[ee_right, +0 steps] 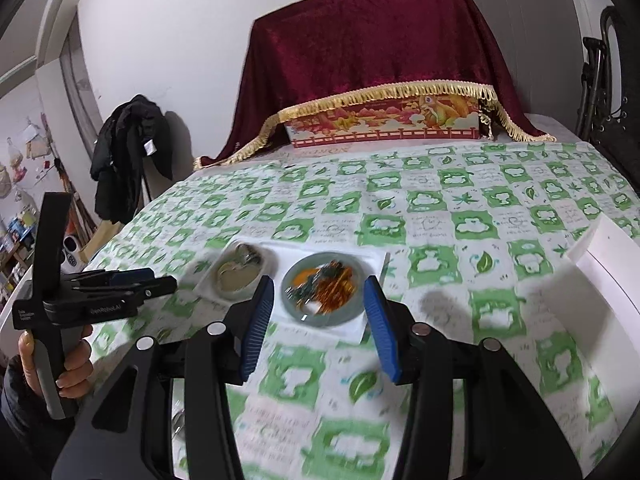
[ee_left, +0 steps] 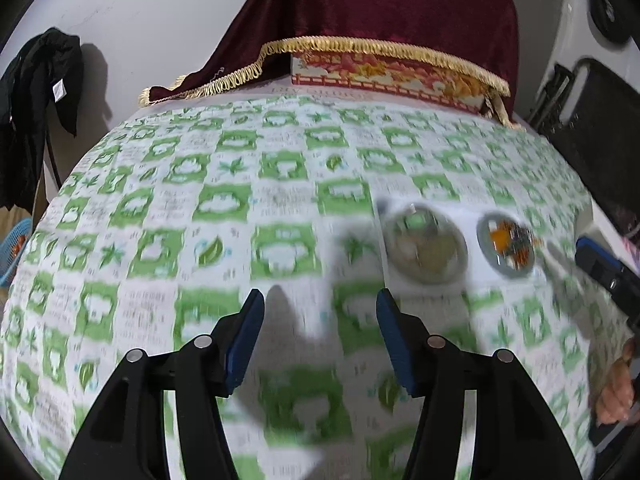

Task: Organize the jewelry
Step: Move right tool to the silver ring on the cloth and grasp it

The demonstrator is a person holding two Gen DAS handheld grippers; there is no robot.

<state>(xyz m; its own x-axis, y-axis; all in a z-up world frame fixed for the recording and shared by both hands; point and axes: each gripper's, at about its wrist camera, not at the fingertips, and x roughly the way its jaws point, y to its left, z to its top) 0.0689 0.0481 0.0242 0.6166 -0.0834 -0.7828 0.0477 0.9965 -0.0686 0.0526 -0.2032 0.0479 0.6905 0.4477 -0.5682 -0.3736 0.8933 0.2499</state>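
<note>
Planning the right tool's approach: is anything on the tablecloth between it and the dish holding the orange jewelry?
Nothing visible. Only bare tablecloth lies between the open right tool and the dish of orange jewelry; the other dish sits off to its left.

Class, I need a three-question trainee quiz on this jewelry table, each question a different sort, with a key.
1. True or false: the right gripper holds a bangle.
2. The round dish with orange pieces rests on: A) white tray B) maroon cloth C) bare tablecloth.
3. Fill in: the patterned box sits under a ___ cloth.

Key: 1 false, its jaws are open and empty; 2 A; 3 maroon.
</note>
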